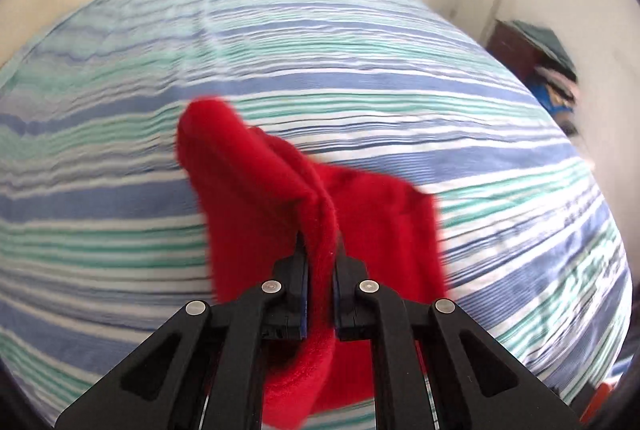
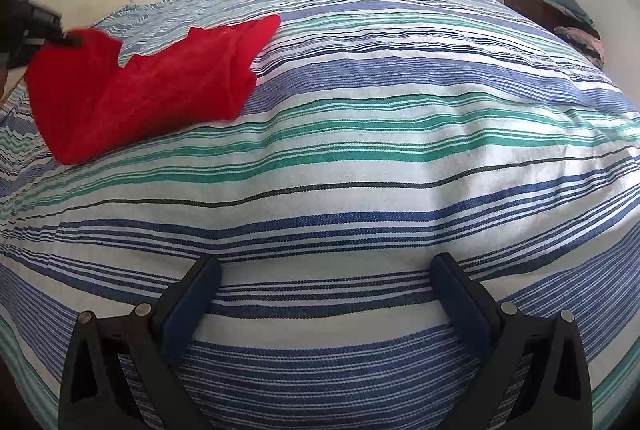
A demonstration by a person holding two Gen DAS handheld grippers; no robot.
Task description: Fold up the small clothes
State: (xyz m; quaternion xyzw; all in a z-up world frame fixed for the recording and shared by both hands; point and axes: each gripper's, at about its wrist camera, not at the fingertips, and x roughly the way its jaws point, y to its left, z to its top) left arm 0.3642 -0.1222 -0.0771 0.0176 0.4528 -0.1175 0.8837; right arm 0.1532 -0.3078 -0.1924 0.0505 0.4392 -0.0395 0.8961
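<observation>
Left wrist view: left gripper (image 1: 320, 250) was closed tight on a bunched fold of the red garment (image 1: 256, 190). Cloth ran up between the two fingers (image 1: 298, 282) and spilled below them toward the camera. The rest of the garment draped forward and to both sides over the striped bedspread (image 1: 400, 78), its far tip blurred. Whether the draped part lay on the bed or hung clear could not be told here. By the bed's right edge stood a dark cabinet (image 1: 516, 46) with folded cloth stacked on top; contents were too blurred to sort.

Right wrist view: right gripper (image 2: 326, 282) was spread wide, nothing between the fingers (image 2: 192, 294), sitting low over the bedspread (image 2: 360, 134) near its front edge. This view showed what the other did not: the garment (image 2: 160, 86) lay mostly spread on the bed toward the far left corner, one corner lifted where the left gripper (image 2: 66, 39) pinched it at the left edge. The cabinet (image 2: 536, 4) appeared at the far right, clothes piled on it.
</observation>
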